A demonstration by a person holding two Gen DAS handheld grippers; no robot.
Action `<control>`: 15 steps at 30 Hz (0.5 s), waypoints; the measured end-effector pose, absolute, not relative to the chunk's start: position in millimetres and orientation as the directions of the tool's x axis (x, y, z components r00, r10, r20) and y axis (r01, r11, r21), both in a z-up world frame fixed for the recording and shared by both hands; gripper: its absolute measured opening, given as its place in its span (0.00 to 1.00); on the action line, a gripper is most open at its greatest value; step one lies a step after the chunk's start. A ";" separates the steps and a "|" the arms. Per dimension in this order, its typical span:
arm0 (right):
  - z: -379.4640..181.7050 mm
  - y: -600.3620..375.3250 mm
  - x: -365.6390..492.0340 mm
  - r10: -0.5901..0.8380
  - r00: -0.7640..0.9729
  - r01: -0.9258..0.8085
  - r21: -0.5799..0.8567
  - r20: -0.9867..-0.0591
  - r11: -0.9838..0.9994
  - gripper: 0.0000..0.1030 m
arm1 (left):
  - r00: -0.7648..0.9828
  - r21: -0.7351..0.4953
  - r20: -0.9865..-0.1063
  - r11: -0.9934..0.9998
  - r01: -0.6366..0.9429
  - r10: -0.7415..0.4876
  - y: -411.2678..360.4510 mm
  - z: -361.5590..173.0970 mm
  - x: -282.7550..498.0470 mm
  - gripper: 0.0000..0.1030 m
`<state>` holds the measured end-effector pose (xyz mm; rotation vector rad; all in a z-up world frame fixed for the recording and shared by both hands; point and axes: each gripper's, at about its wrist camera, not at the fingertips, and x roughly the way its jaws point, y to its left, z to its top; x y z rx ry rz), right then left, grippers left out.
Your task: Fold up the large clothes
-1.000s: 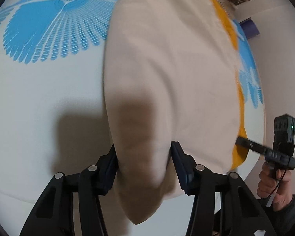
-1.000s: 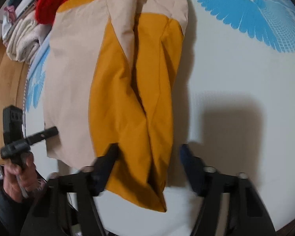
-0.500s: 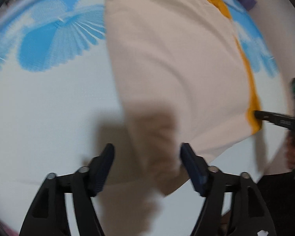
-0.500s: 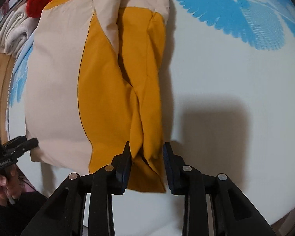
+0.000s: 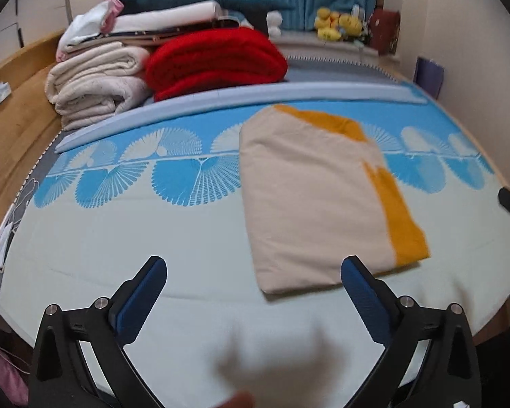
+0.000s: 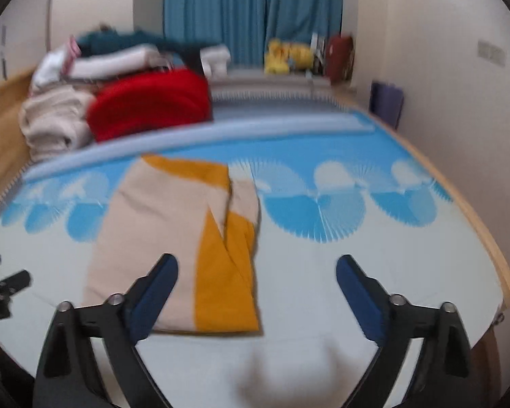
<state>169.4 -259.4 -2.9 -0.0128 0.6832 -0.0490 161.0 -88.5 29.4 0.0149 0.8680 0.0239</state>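
Seemingly fold done: cream-and-orange garment [image 5: 316,200] lies folded ahead of both grippers. Left gripper [image 5: 253,270], right gripper [image 6: 256,268] opening wide, empty. Stacking maybe left.

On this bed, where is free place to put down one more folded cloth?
Free: the pale sheet left of the folded garment, and the sheet right of it in the right wrist view. Crowded: the far left corner, with the red blanket and the stacked linens.
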 end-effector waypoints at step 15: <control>-9.4 -209.8 102.6 -0.008 0.737 -0.053 -0.070 -0.676 0.996 0.94 | 0.625 -0.085 -0.779 0.996 -0.036 -0.044 -114.1 11.7 112.7 0.99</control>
